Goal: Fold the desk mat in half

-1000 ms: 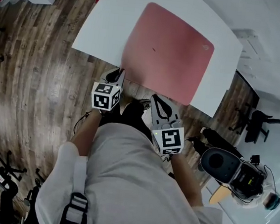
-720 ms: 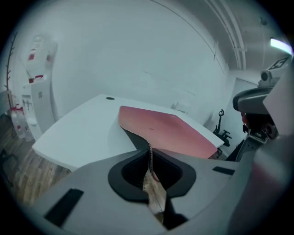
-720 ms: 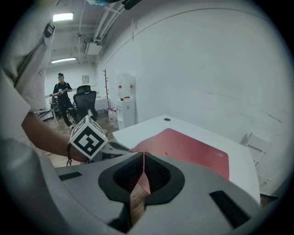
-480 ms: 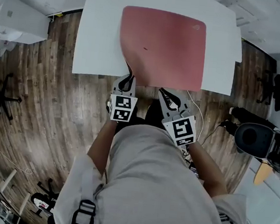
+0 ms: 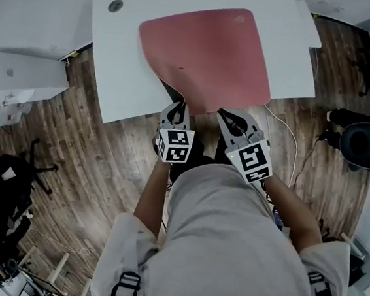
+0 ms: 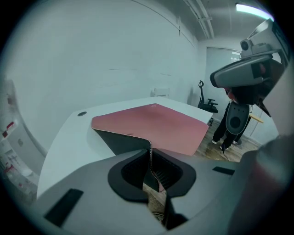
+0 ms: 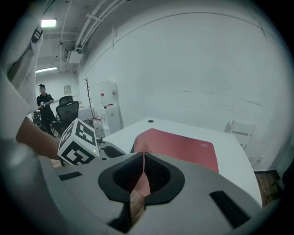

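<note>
You've got both jaws pinching the pink desk mat's near edge: left gripper at the corner, right gripper beside it. That corner has lifted off the surface, so the fold can begin

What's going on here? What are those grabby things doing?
A person holds a gripper in each hand. The left gripper and the right gripper are both pinching the near edge of the red desk mat on the white table. Its near left corner is lifted, showing the dark underside. The mat isn't folded yet.
</note>
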`<state>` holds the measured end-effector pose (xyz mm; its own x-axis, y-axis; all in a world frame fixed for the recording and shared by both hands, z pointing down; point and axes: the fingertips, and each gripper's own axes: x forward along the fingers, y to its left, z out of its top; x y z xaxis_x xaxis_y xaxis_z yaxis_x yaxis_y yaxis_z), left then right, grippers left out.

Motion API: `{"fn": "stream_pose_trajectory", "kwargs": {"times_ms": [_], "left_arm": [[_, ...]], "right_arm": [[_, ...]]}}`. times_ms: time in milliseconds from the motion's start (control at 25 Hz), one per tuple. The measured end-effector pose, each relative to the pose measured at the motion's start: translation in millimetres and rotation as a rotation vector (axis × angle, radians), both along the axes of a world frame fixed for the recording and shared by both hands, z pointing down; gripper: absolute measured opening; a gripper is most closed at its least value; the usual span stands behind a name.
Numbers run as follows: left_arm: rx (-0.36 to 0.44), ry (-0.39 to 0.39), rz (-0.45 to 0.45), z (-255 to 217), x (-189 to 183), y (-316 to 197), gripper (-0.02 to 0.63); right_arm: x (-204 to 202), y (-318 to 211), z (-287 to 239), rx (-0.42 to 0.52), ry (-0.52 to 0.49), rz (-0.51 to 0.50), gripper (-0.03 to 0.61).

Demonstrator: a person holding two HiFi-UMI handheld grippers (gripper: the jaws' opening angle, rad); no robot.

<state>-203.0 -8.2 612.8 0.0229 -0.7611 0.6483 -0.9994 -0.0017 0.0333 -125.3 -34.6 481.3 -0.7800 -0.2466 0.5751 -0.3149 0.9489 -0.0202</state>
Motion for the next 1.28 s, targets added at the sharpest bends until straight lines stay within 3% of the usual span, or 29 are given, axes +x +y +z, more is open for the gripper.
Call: {"fn": "stream_pose_trajectory", "kwargs": {"times_ms": [400, 720, 1280], "left_arm": [[-0.056, -0.043, 0.13, 8, 29, -19, 0.038], [-0.08, -0.021, 0.135, 12, 38, -29, 0.038], [-0.125, -0.058, 0.199, 24, 58, -35, 0.038]], "right_arm": [[23, -7, -4, -0.012, -0.021, 0.084, 0.041], [39, -17, -4, -0.021, -0.021, 0.116, 0.041], [51, -22, 2, -0.046, -0.023, 0.138, 0.041]]}}
